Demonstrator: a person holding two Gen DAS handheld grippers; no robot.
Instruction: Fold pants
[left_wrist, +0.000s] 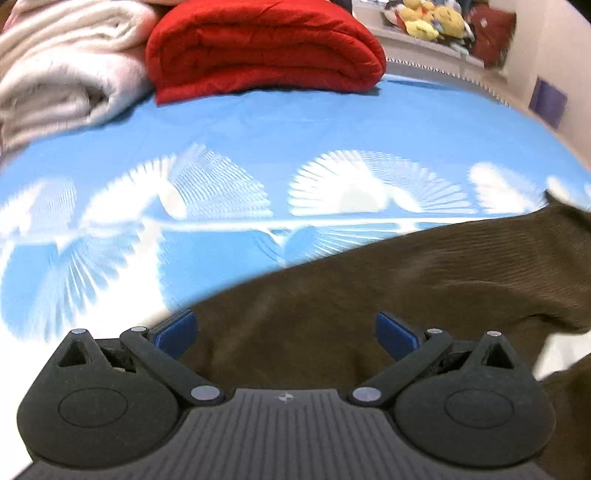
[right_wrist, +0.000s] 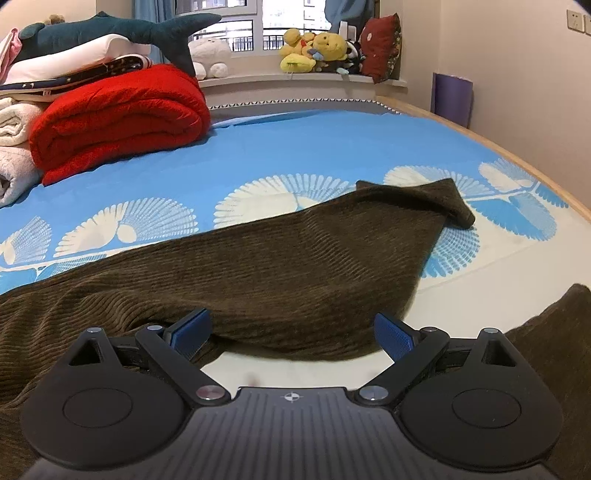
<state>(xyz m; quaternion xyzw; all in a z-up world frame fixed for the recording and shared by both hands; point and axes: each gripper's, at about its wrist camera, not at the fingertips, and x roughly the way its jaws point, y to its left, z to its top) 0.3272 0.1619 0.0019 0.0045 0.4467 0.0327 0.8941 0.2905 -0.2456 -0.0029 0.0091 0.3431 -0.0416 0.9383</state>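
Blue bedsheet (right_wrist: 295, 147) with white fan print covers the bed; brown corduroy pants (right_wrist: 277, 266) lie across its near half, one leg running to a folded-over end at far right. Folded red quilt (right_wrist: 118, 118) sits far left, cream blanket (left_wrist: 55, 74) just beside it, plush toys (right_wrist: 314, 50) on the far windowsill. Left gripper (left_wrist: 284, 332) and right gripper (right_wrist: 291, 332): jaws spread wide over the pants' near edge, holding nothing.
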